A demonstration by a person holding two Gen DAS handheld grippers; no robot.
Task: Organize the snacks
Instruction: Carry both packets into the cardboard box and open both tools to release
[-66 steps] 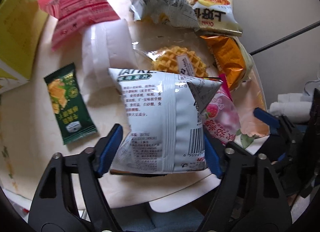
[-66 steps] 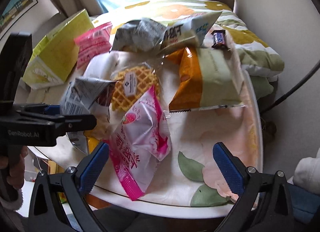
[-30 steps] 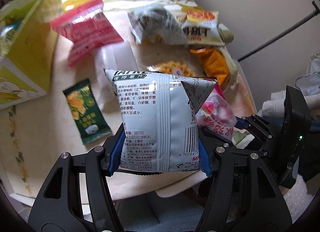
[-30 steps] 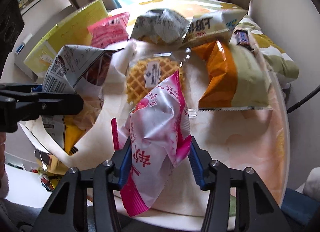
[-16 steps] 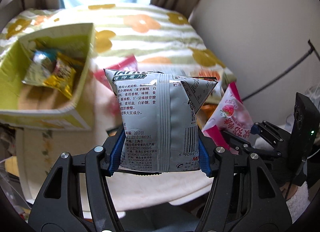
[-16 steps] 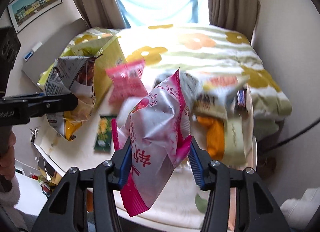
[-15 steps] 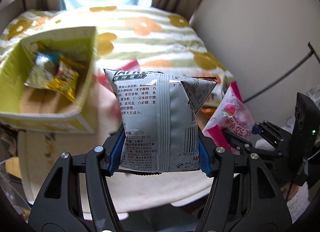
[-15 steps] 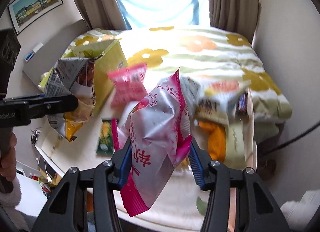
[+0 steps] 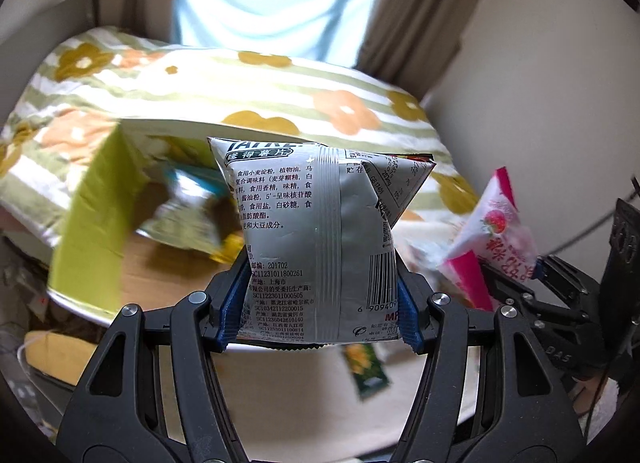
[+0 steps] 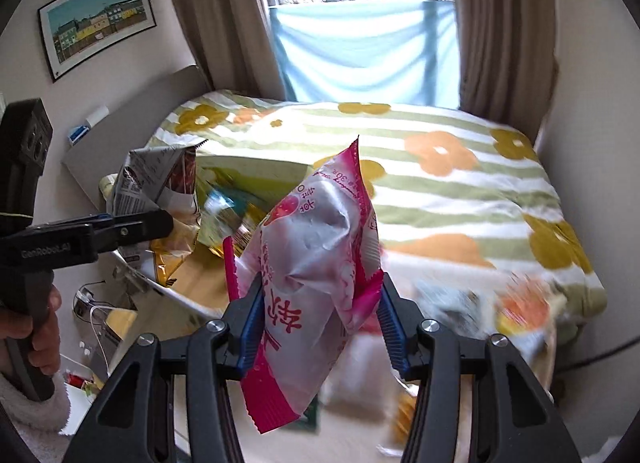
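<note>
The left gripper (image 9: 320, 313) is clamping one silver snack bag (image 9: 316, 239) in the air, while the right gripper (image 10: 320, 327) is pinching one pink packet (image 10: 316, 259). Beyond them, one yellow-green box (image 9: 96, 207) is standing open-topped near the table edge (image 9: 280, 419).

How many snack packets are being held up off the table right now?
2: a silver foil packet clamped in the left tool, a pink-and-white plastic packet clamped in the right tool.

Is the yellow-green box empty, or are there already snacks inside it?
Not empty. The yellow-green box holds blurred snack packets.
</note>
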